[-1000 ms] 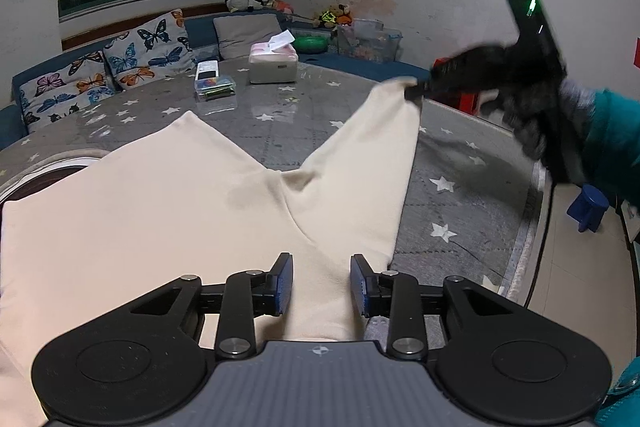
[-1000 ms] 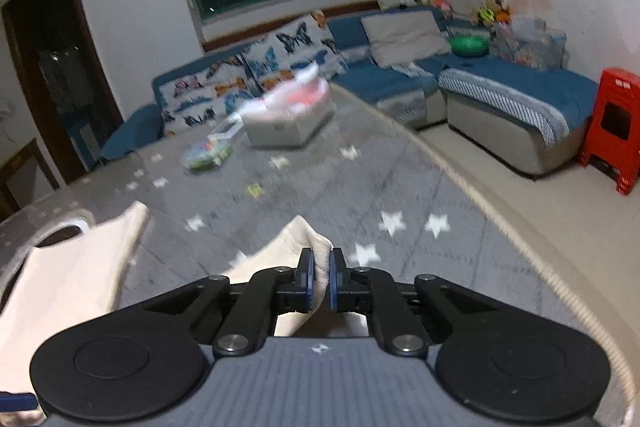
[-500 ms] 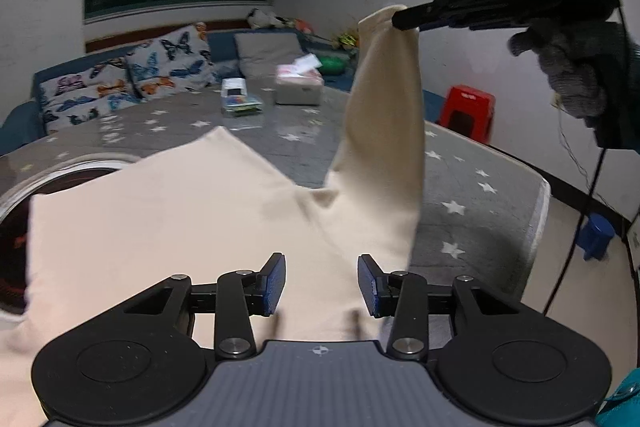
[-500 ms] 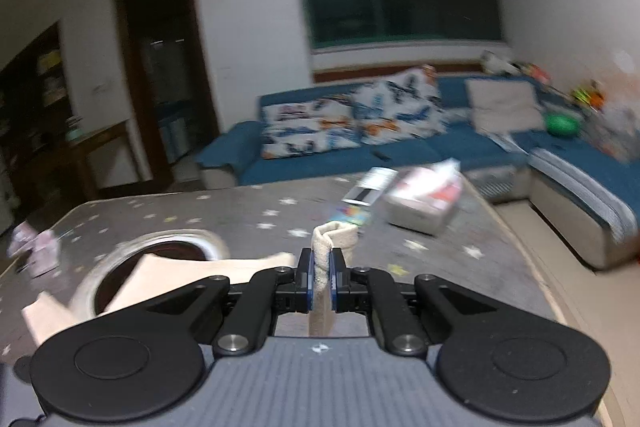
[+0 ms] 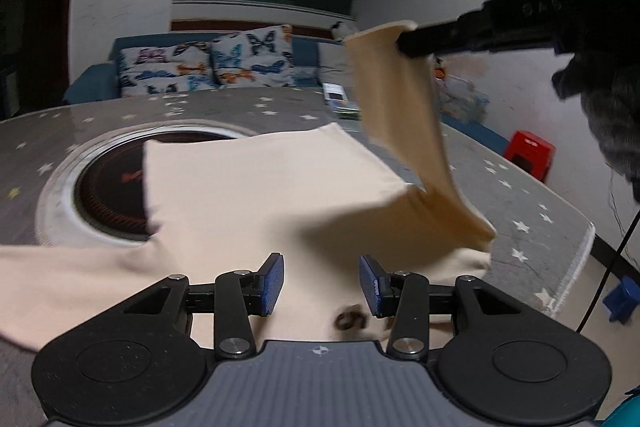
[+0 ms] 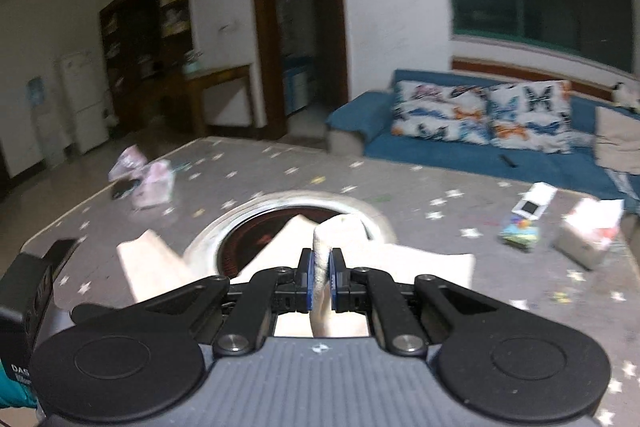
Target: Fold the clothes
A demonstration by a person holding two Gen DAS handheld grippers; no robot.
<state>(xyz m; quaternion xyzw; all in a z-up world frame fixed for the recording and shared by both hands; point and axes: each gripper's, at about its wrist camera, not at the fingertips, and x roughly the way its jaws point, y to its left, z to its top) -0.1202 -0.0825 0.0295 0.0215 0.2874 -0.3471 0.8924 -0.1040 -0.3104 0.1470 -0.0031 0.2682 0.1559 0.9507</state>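
A cream garment (image 5: 256, 195) lies spread on the grey star-patterned table (image 5: 516, 195). My right gripper (image 6: 320, 277) is shut on the end of its sleeve (image 6: 340, 227) and holds it in the air over the garment body. In the left wrist view that gripper (image 5: 404, 43) shows at the upper right, with the sleeve (image 5: 400, 107) hanging from it and folding back over the body. My left gripper (image 5: 322, 283) is open just above the near part of the garment, holding nothing.
A round recessed burner (image 5: 108, 187) sits in the table, partly under the garment. A tissue box (image 6: 588, 231) and a small packet (image 6: 520, 233) lie at the far right of the table, a pink bag (image 6: 150, 183) far left. A blue sofa (image 6: 460, 147) stands beyond, a red stool (image 5: 530, 155) on the floor.
My right gripper has lifted the sleeve off the table and carried it up and leftward over the garment body. My left gripper has stayed open above the near part of the garment.
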